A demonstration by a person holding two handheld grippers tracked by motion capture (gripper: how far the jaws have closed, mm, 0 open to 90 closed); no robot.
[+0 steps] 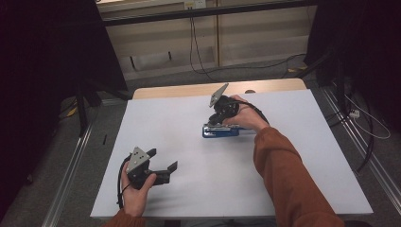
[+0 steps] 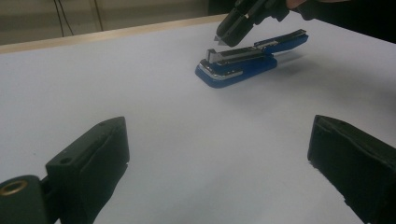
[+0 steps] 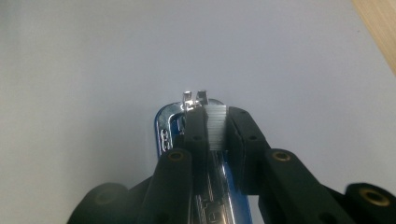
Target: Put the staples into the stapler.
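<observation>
Left gripper: nearest the high camera, held in the left hand low over the near left part of the table; jaws spread wide with only bare tabletop between them, as its own view confirms. Right gripper: held in the right hand, orange sleeve behind it, pointing down at mid-table; jaws nearly together and clamped on a strip of staples, a silvery ribbed block pinched between the two black pads. Stapler: blue, chrome front, lying flat on the table directly under the right gripper, top opened; seen from the left gripper view with the right gripper's tip just above its front end. Table: white top, wood strip along the far edge.
</observation>
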